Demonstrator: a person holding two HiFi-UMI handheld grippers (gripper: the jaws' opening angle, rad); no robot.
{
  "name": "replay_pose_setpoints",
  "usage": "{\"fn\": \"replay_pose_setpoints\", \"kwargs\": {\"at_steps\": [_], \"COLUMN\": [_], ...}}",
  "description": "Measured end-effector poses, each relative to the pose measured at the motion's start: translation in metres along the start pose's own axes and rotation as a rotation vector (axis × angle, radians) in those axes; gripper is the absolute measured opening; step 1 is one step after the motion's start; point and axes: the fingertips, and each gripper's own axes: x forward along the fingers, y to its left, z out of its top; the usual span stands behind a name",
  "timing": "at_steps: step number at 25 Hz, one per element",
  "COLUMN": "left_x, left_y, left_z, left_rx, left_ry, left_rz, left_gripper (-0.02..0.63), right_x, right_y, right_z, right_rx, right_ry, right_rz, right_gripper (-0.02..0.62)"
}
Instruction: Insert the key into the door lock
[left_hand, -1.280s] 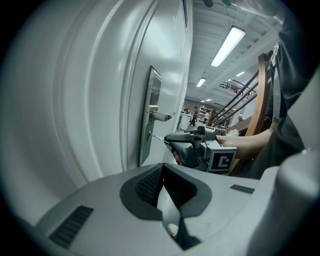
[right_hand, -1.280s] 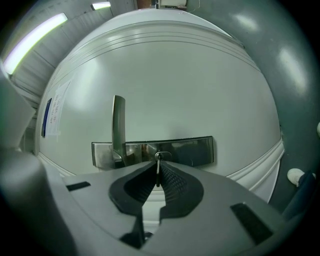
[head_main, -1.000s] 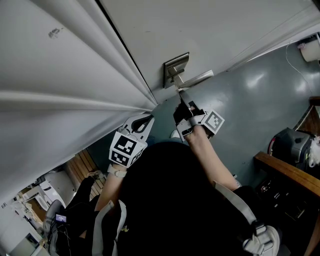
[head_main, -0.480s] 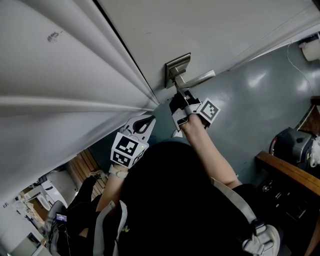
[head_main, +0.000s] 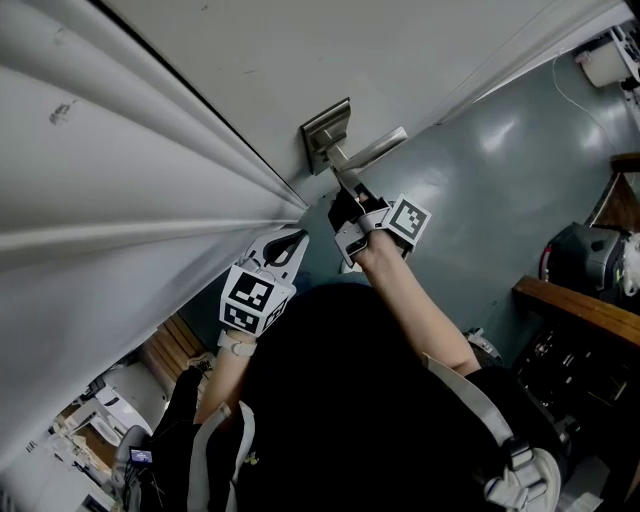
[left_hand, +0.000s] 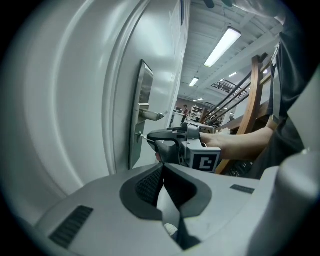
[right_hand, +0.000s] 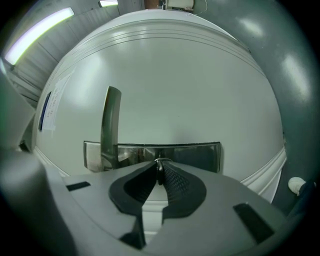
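Note:
A metal lock plate (head_main: 327, 134) with a lever handle (head_main: 377, 148) sits on the white door (head_main: 440, 50). My right gripper (head_main: 343, 188) is shut on a small key (right_hand: 159, 172) and holds it right at the plate (right_hand: 192, 155), beside the handle (right_hand: 110, 125). In the left gripper view the key (left_hand: 141, 136) touches the plate (left_hand: 144, 112) below the handle (left_hand: 151, 115). Whether it sits in the keyhole I cannot tell. My left gripper (head_main: 297, 236) hangs shut and empty near the door frame, lower left of the right gripper (left_hand: 151, 136).
The door frame mouldings (head_main: 150, 200) run along the left. A grey floor (head_main: 500, 200) lies to the right, with a wooden piece of furniture (head_main: 585, 310) and a dark bag (head_main: 585, 270). A small white door stop (right_hand: 296, 185) sits on the floor.
My right gripper has moved up to the lock plate with the key, from a little below it. The left gripper has stayed in place. The head view has shifted slightly.

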Motion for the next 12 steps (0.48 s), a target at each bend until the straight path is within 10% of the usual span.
{"fn": "replay_pose_setpoints", "kwargs": {"at_steps": [12], "left_x": [0.039], "left_y": [-0.040], "left_z": [0.023], "left_rx": [0.069], "left_ry": [-0.012], "left_rz": [-0.192], "left_gripper": [0.009], "right_x": [-0.084], "right_y": [0.022], "right_z": [0.036], "right_rx": [-0.264], "right_ry": [-0.112], "right_rz": [-0.061], "right_gripper": [0.022]}}
